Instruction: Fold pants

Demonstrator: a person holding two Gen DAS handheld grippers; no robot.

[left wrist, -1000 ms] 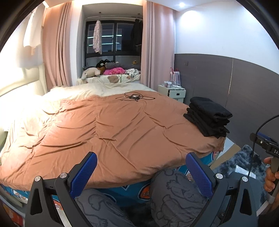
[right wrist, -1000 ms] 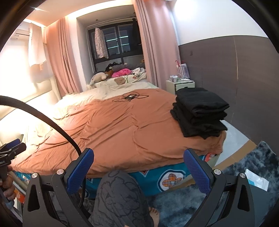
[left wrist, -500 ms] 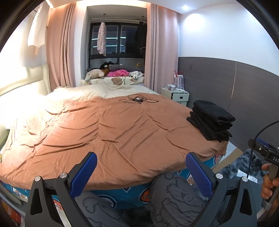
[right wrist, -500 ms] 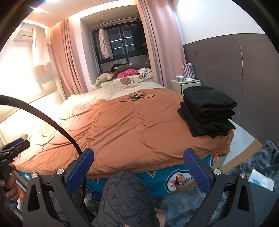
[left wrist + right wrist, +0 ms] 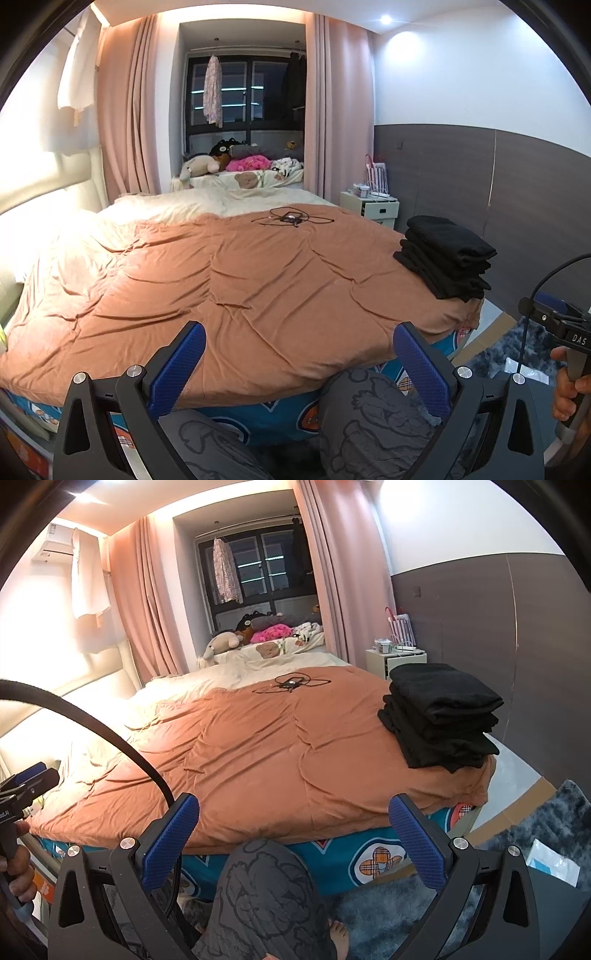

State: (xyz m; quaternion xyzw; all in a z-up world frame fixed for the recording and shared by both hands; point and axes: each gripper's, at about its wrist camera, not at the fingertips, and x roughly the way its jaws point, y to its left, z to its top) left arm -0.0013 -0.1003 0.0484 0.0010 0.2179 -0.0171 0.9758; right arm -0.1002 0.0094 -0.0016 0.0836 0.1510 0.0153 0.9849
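Both the left gripper (image 5: 299,363) and the right gripper (image 5: 295,840) hang empty, fingers spread wide. The stack of folded black pants (image 5: 441,716) lies ahead and right of them, on the bed's (image 5: 221,280) corner.

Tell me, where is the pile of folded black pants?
The pile of folded black pants sits on the orange-brown duvet's right near corner, just before the white nightstand.

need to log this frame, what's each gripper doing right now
left gripper: open, holding nothing
right gripper: open, holding nothing
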